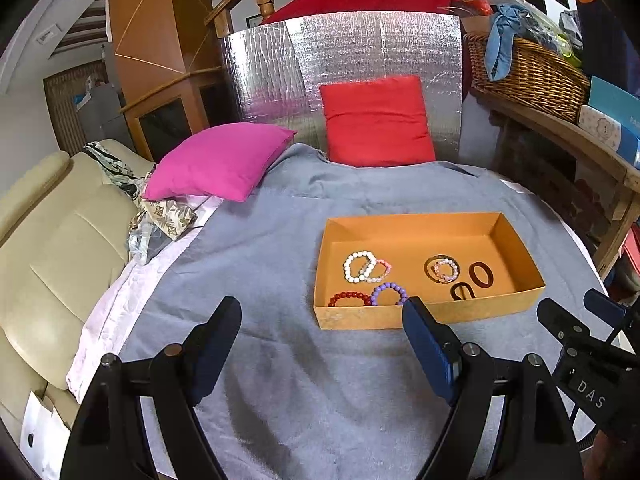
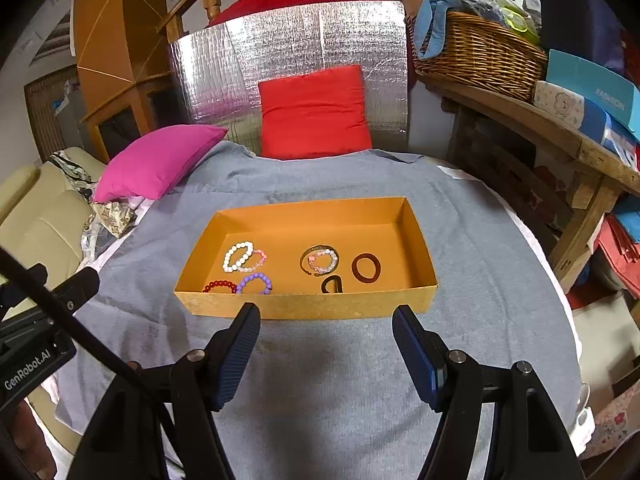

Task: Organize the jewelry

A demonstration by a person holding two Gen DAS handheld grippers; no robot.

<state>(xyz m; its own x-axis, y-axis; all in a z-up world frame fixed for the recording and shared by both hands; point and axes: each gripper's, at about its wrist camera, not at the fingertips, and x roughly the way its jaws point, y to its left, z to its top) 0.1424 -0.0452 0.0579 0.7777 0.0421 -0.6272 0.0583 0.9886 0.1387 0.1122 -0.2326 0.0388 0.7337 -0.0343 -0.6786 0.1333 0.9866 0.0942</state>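
An orange cardboard box lies on a grey cloth. Inside it are a white bead bracelet, a red bead bracelet, a purple bead bracelet, a pink bead bracelet inside a gold bangle, a brown ring and a black loop. My left gripper stands open, empty, just short of the box's near left corner. My right gripper is open and empty in front of the box's near wall.
A pink cushion and a red cushion lie at the back, against a silver foil panel. A beige sofa is on the left. A wicker basket sits on a wooden shelf at the right.
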